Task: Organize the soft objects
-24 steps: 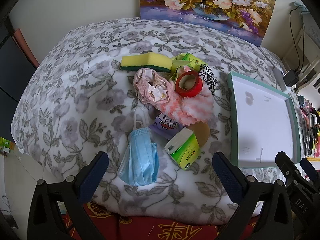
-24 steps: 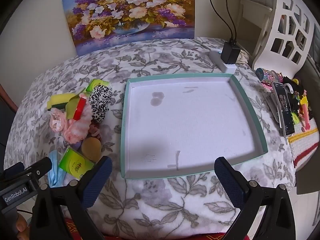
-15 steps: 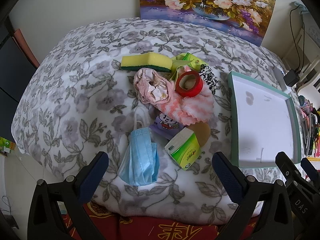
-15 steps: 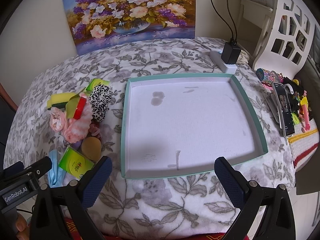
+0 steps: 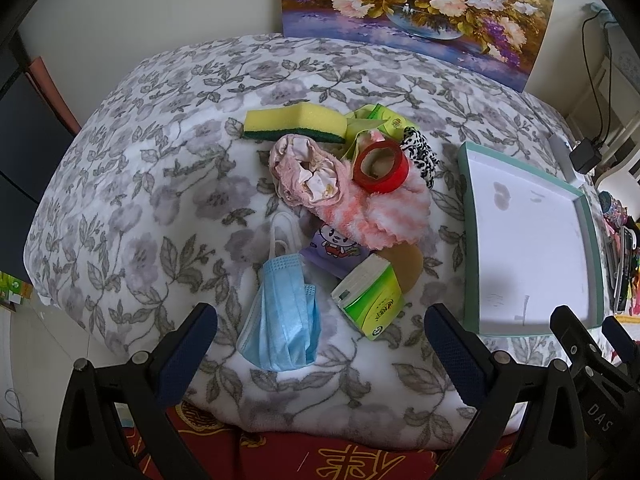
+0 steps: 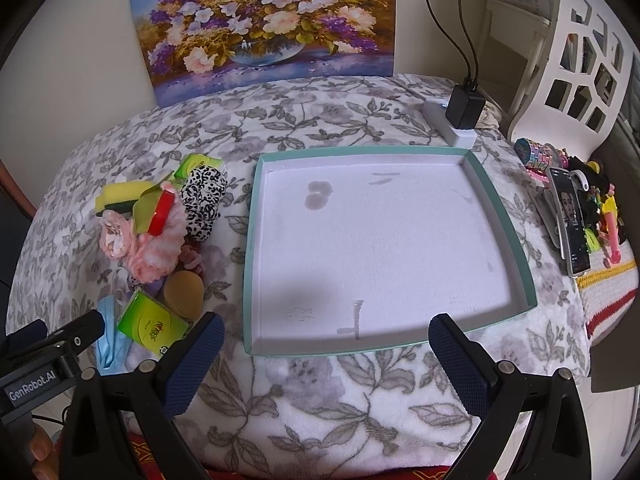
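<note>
nothing has shifted over the last second: the left claw (image 5: 320,344) and right claw (image 6: 326,348) still hover wide and unladen. the face mask (image 5: 282,326), tissue pack (image 5: 370,296) and sponge (image 5: 296,124) lie piled on the bed beside the bare tray (image 6: 250,240), so sorting looks unstarted.

A home, likely a bedroom — a plush floral blanket (image 5: 168,184) covers the surface, a flower painting (image 6: 264,24) leans on the far wall, a phone (image 6: 570,220) and trinkets lie right.
</note>
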